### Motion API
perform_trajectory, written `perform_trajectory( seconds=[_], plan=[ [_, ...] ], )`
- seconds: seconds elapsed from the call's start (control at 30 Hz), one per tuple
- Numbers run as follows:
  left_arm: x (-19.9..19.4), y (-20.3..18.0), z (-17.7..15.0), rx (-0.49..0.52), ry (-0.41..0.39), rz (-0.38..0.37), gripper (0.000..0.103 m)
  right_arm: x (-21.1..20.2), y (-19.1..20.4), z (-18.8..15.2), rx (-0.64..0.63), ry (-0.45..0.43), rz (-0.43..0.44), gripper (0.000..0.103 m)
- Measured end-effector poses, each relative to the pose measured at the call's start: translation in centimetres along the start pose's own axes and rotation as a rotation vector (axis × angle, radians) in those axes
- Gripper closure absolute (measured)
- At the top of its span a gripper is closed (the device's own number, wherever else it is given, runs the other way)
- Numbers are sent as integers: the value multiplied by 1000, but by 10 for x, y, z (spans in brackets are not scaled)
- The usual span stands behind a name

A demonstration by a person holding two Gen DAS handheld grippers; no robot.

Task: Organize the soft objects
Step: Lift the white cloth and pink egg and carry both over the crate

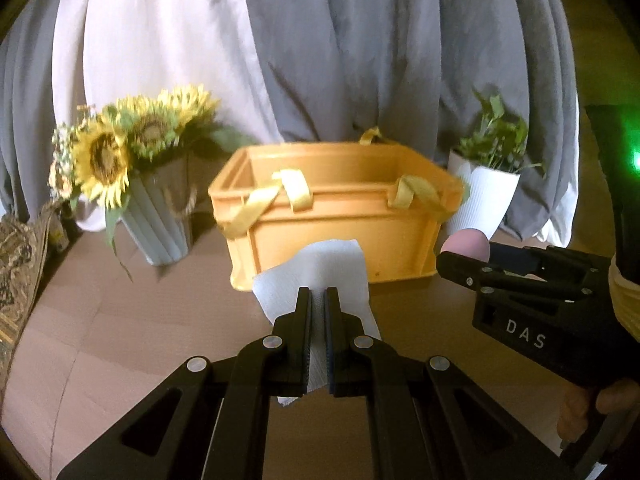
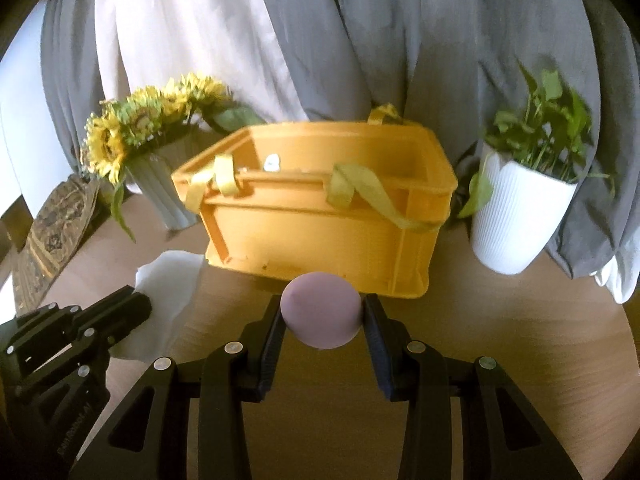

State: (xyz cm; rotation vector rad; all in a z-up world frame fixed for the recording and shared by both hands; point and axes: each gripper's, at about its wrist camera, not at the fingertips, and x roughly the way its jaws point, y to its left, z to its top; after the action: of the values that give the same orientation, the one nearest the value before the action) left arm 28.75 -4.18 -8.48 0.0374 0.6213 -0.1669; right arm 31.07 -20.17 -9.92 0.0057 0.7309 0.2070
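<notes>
Both cams sit behind their own jaws, low over the table [image 1: 120, 320], facing forward toward the curtain [image 1: 360, 60]. Left wrist cam: near the yellow crate [image 1: 332, 216], roughly square to its front wall, right gripper [image 1: 444, 258] entering from the right edge. Right wrist cam: slightly higher, looks into the crate [image 2: 320, 224] at an angle, left gripper [image 2: 144, 304] at lower left. Shared in both: crate, sunflowers [image 1: 120, 148], potted plant [image 2: 520, 208], curtain.
</notes>
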Motion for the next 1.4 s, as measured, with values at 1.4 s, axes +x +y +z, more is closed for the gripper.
perform_trajectory(
  seconds=[1.4],
  plan=[
    [-26, 13, 110, 42, -317, -77, 95, -55, 5, 91, 67, -325, -57, 63]
  ],
)
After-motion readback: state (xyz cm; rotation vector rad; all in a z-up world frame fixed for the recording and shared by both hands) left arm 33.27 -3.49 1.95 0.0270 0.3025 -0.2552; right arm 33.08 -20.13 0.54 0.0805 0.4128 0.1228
